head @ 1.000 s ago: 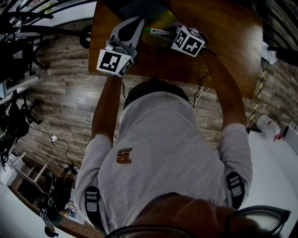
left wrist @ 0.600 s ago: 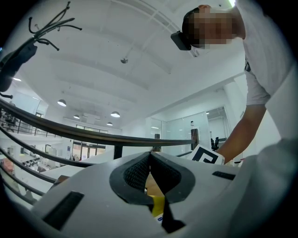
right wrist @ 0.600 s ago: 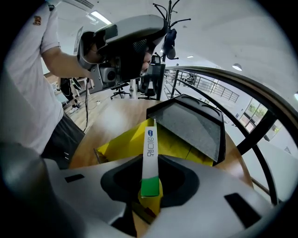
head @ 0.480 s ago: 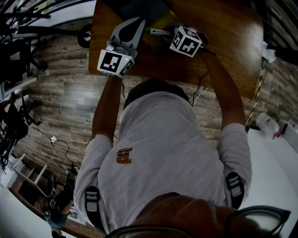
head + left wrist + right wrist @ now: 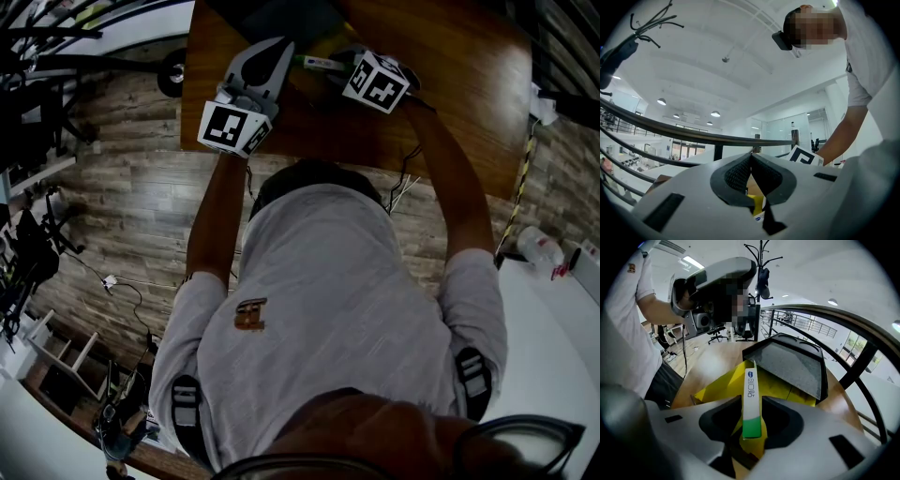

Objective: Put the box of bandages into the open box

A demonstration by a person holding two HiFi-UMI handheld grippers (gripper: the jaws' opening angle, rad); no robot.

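Yellow open box point(image 5: 719, 386) beside clenched left hand-held gripper point(image 5: 751, 156); right hand-held gripper point(image 5: 751, 417) opening round bandage box point(image 5: 750, 392)

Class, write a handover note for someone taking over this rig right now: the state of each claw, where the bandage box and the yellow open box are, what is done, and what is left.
The left claw is shut at the far edge of the open box, seemingly pinching it steady.
The right claw has just been opening its jaws. The box of bandages stands on edge between them, and the pads are no longer pressing it.
Done: the bandages are over the open box, with the lower end apparently inside.
Left: check that it drops in fully, then draw both claws away.
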